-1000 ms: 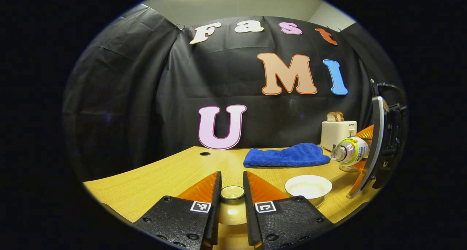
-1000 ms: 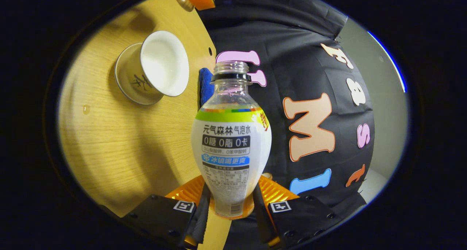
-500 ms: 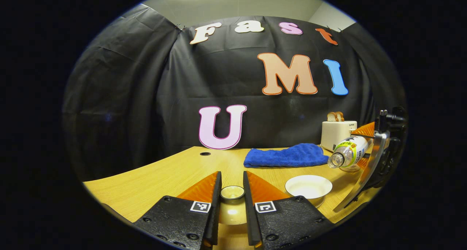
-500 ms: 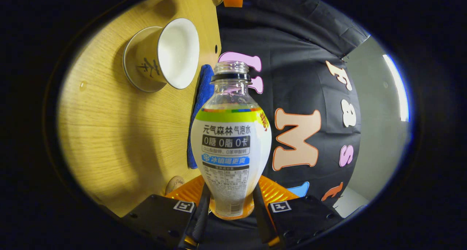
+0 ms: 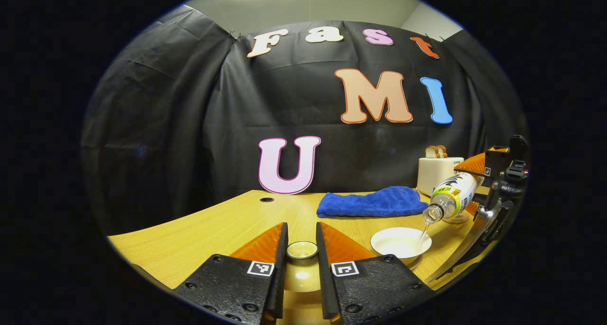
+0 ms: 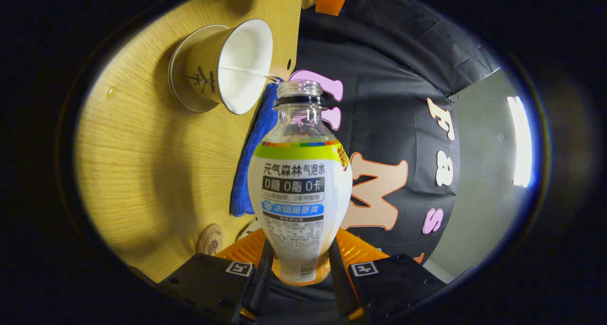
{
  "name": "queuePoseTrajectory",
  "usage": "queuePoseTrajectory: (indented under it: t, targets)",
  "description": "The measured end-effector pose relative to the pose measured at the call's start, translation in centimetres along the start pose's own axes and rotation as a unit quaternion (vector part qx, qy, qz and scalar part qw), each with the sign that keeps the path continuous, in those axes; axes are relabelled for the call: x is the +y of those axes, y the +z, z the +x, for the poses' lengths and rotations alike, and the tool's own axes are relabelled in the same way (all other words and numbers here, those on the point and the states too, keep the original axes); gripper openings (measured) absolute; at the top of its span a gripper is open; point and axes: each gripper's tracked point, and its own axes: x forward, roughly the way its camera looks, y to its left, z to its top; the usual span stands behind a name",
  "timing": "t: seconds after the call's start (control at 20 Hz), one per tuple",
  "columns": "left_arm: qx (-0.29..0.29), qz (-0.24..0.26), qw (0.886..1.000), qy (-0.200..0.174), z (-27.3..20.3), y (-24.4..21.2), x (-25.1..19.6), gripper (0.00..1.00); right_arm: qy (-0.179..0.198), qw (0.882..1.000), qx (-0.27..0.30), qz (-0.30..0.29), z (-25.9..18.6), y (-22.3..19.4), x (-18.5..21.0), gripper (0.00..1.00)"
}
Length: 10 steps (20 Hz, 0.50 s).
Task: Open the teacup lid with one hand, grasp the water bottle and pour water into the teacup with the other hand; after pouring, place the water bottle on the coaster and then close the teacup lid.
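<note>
Right gripper (image 6: 298, 273): closed on the lower body of the water bottle (image 6: 299, 192), one finger on each side; bottle tipped, open neck pointing toward the teacup.
Water bottle, from left gripper view: (image 5: 451, 198) tilted mouth-down above the teacup (image 5: 400, 242), a thin stream falling from its mouth into the cup.
Teacup: lid off, white inside, standing on the worktop (image 5: 213, 225) toward its right edge; in right gripper view (image 6: 223, 66) the stream meets its rim.
Left gripper (image 5: 302, 256): narrow, fingers pressed on the knob of the teacup lid (image 5: 302, 250).
Coaster (image 6: 209, 240): on the worktop beside the right gripper; partly cut off.
Blue cloth (image 5: 372, 202): behind the teacup, toward the back edge.
Toaster (image 5: 436, 172): back right corner, partly behind the bottle.
Hard to tell: water level in the cup; whether the lid rests on the worktop.
</note>
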Motion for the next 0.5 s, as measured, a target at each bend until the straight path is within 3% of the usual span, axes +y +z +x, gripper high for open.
queuePoseTrajectory:
  t: [0.5]
  targets:
    - [0.000,0.000,1.000,0.000,-0.1,0.0,0.0,0.29,-0.048,0.997,-0.010,-0.060,0.0,0.1,-1.0,0.59]
